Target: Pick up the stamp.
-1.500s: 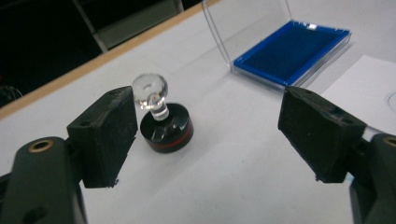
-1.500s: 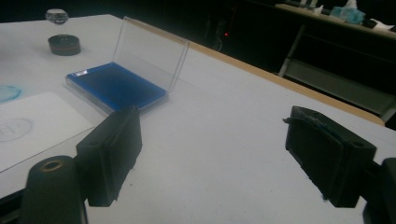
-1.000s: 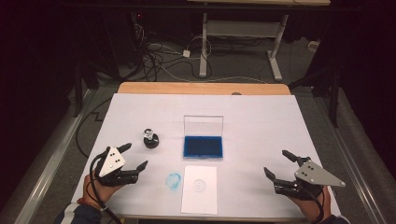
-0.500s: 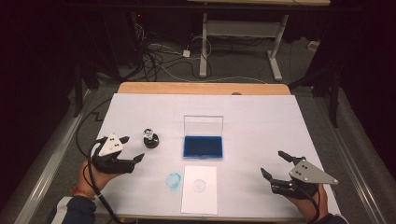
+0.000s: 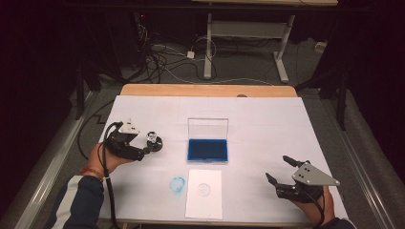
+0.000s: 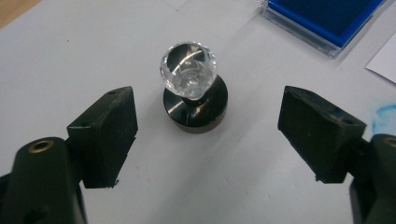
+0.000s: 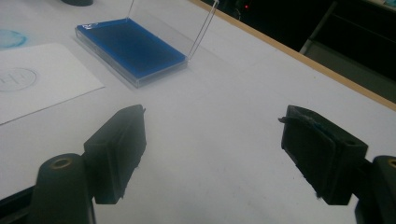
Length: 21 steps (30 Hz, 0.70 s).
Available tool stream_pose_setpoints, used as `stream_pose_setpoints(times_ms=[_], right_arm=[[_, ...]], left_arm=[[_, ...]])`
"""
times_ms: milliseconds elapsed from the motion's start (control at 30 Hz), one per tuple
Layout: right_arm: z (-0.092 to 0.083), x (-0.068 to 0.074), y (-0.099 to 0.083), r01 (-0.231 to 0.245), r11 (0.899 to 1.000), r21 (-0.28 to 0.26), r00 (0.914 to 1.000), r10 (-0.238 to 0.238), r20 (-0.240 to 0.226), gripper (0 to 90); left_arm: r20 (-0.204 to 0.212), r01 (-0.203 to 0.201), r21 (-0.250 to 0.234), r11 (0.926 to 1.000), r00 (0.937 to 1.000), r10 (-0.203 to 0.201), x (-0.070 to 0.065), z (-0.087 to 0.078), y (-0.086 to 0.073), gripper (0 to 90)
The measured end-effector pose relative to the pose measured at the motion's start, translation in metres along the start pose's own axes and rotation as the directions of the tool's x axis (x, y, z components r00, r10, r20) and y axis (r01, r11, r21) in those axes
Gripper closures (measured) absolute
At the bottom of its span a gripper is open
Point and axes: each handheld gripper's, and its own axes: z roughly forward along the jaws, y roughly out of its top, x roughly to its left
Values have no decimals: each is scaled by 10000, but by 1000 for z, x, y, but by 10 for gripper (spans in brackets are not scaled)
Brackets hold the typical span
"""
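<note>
Jaws of the left gripper point(image 6: 205, 135) stood spread either side of the stamp point(image 6: 194, 88), untouched, framing its clear knob for a grasp. The right gripper point(image 5: 282, 171) waited apart, its jaws spread around nothing though lately narrowing, leaving the open ink pad point(image 5: 207, 149) and card point(image 5: 204, 193) free.

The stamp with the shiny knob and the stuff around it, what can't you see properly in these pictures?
- Stamp: its printing face is underneath, against the table, in the left gripper view.
- Round mark on the white card: too small to read in the high view, cut by the left edge in the right gripper view.
- Ink pad: cut off by the top edge in the left gripper view.
- Left gripper: the hand hides much of it in the high view.
</note>
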Motion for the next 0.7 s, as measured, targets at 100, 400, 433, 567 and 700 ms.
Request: stream_pose_setpoints(times_ms=[100, 400, 433, 567, 700], right_arm=[[2, 0, 0, 18, 10000, 93, 10000, -17, -52, 221], [4, 0, -2, 72, 9996, 275, 9999, -69, -121, 242], [4, 0, -2, 84, 9996, 270, 9999, -81, -128, 242], [4, 0, -2, 86, 9995, 289, 9998, -82, -155, 244], [5, 0, -2, 86, 9995, 298, 9998, -80, -205, 244]], left_arm=[[152, 174, 294, 9994, 9997, -179, 6, 7, 9, 190], [321, 345, 1260, 9914, 9987, -388, 20, 29, 22, 241], [357, 382, 1299, 9908, 9984, -432, 22, 30, 23, 243], [377, 405, 1419, 9891, 9982, -463, 23, 33, 25, 243], [607, 381, 1410, 9893, 9970, -471, 24, 35, 28, 289]])
